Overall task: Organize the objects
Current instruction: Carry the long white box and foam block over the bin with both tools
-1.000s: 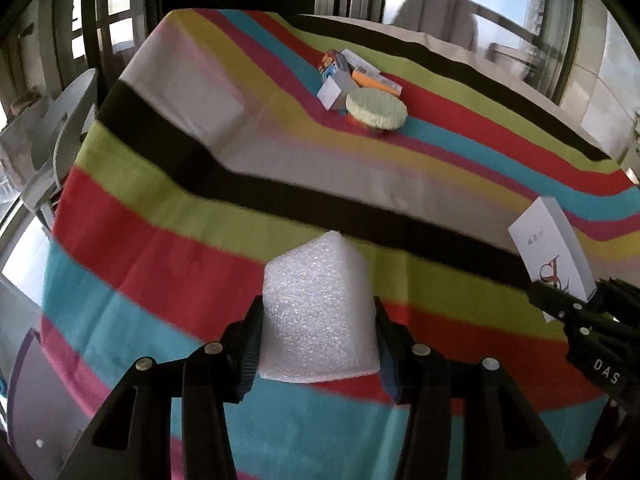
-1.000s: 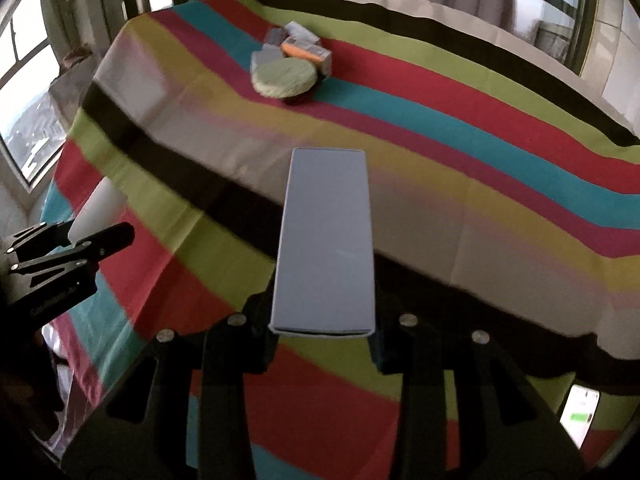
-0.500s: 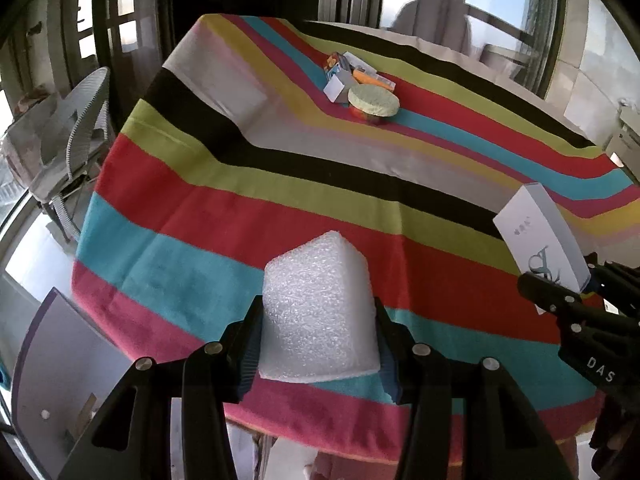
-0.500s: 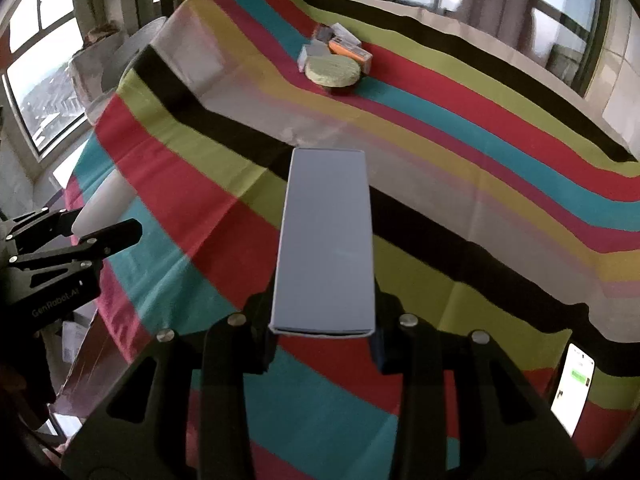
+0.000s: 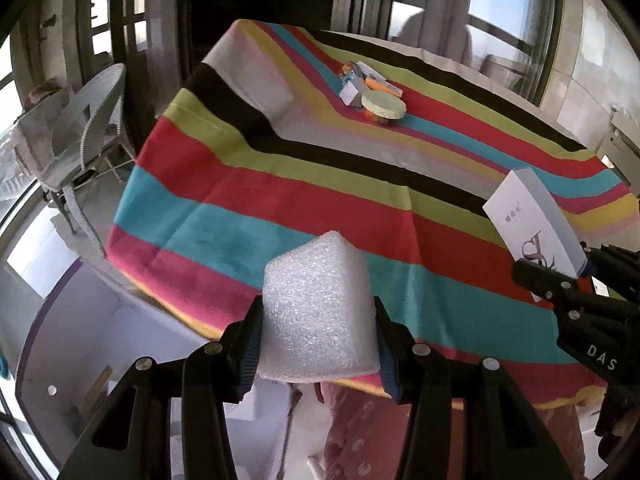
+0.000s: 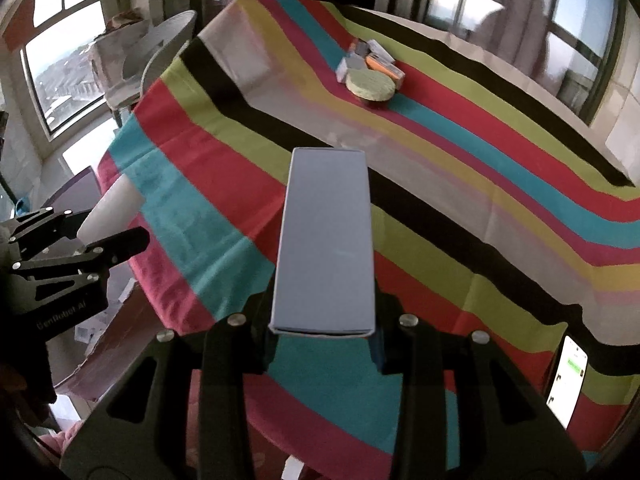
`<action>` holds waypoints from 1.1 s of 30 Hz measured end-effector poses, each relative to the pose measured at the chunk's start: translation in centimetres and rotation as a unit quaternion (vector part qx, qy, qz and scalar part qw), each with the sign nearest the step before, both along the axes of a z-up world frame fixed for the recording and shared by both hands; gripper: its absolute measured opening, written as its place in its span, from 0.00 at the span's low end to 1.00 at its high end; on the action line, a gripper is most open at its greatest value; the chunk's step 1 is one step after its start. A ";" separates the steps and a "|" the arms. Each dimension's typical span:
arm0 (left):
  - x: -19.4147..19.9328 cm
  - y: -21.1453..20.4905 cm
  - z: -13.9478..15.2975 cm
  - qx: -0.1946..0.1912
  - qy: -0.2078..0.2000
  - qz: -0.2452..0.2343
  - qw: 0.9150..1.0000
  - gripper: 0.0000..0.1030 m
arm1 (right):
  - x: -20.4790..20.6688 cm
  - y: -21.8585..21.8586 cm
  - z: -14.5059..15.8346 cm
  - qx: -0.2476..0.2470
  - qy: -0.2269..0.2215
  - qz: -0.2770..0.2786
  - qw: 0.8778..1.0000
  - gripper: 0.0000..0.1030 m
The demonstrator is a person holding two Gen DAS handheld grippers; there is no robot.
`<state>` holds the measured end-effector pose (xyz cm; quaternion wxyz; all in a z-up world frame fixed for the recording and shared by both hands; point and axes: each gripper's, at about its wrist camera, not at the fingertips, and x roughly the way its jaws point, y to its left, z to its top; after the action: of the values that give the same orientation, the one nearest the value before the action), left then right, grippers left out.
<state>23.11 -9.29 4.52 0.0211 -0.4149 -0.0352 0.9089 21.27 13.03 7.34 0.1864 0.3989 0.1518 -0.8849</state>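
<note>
Both grippers backed past the tablecloth (image 5: pixel 280 200) edge — foam block (image 5: pixel 318 308) gripped.

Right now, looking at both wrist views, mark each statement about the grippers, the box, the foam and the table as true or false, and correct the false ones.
1. The left gripper is clamped on a white foam block. True.
2. The right gripper is open. False: it is shut on a long white box.
3. The striped tablecloth bears a small pile of things with a round yellow-green lid at the far end. True.
4. The foam block rests on the table. False: it is held in the air near the cloth's near edge.
5. A phone with its screen lit lies on the cloth. True.
</note>
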 end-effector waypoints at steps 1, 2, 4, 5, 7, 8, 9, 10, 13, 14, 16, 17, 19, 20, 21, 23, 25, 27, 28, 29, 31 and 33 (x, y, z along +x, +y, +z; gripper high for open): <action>0.3 -0.2 0.0 0.001 0.001 0.003 1.000 0.48 | 0.3 -0.3 0.1 0.002 0.001 0.003 1.000 0.39; 0.6 -0.5 0.0 0.001 0.002 0.005 1.000 0.48 | 0.5 -0.6 0.2 0.003 0.003 0.005 1.000 0.39; 1.3 -1.2 0.1 0.004 0.003 0.010 1.000 0.48 | 1.1 -1.2 0.4 0.006 0.006 0.014 1.000 0.39; 1.5 -1.4 0.2 0.005 0.004 0.012 1.000 0.48 | 1.4 -1.7 0.5 0.008 0.008 0.019 1.000 0.39; 2.2 -2.1 0.3 0.006 0.006 0.019 1.000 0.48 | 1.9 -2.3 0.7 0.011 0.011 0.030 0.999 0.39; 2.4 -2.3 0.4 0.006 0.007 0.021 1.000 0.48 | 2.2 -2.6 0.8 0.013 0.013 0.034 0.999 0.39; 2.7 -2.6 0.4 0.006 0.009 0.023 1.000 0.48 | 2.6 -3.1 0.9 0.014 0.014 0.041 0.999 0.39; 3.0 -2.9 0.5 0.006 0.010 0.027 1.000 0.48 | 2.9 -3.5 1.0 0.016 0.016 0.046 0.999 0.39; 3.7 -3.8 0.7 0.008 0.014 0.034 0.999 0.49 | 3.7 -4.7 1.1 0.019 0.019 0.061 0.998 0.39; 4.0 -4.1 0.7 0.009 0.015 0.038 0.999 0.48 | 3.9 -5.0 1.1 0.020 0.019 0.065 0.998 0.39; 4.5 -4.7 0.7 0.009 0.016 0.045 0.999 0.49 | 4.5 -5.8 1.1 0.021 0.020 0.077 0.997 0.39; 4.8 -5.1 0.7 0.010 0.016 0.049 0.999 0.49 | 4.8 -6.1 1.1 0.022 0.022 0.084 0.996 0.39; 5.2 -5.8 0.6 0.012 0.016 0.055 0.998 0.49 | 5.4 -6.8 1.2 0.025 0.025 0.095 0.995 0.39; 5.5 -6.2 0.5 0.012 0.017 0.059 0.998 0.49 | 5.6 -7.1 1.2 0.026 0.026 0.100 0.994 0.39; 5.7 -6.6 0.5 0.012 0.017 0.063 0.998 0.49 | 6.1 -7.5 1.2 0.029 0.028 0.107 0.993 0.39; 6.1 -7.3 0.3 0.013 0.015 0.070 0.997 0.49 | 6.6 -8.2 1.3 0.031 0.030 0.117 0.992 0.39; 6.6 -8.2 0.2 0.013 0.015 0.079 0.997 0.49 | 7.3 -9.0 1.3 0.033 0.031 0.132 0.990 0.39; 7.0 -8.9 0.0 0.011 0.015 0.087 0.996 0.49 | 8.1 -9.9 1.3 0.036 0.035 0.148 0.988 0.39; 7.2 -9.3 0.0 0.009 0.015 0.091 0.996 0.49 | 8.5 -10.3 1.3 0.038 0.036 0.156 0.986 0.39; 7.4 -9.7 -0.1 0.009 0.015 0.097 0.995 0.49 | 8.7 -10.6 1.3 0.039 0.037 0.162 0.985 0.39; 7.7 -10.4 -0.2 0.008 0.015 0.105 0.994 0.49 | 9.6 -11.5 1.3 0.039 0.040 0.182 0.982 0.39; 8.1 -11.2 -0.3 0.007 0.014 0.116 0.993 0.49 | 10.3 -12.0 1.3 0.037 0.040 0.203 0.978 0.39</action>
<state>31.18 -20.46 4.20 -0.0815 -0.3947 -0.0891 0.9108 31.58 1.00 8.61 0.3415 0.3309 0.2693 -0.8375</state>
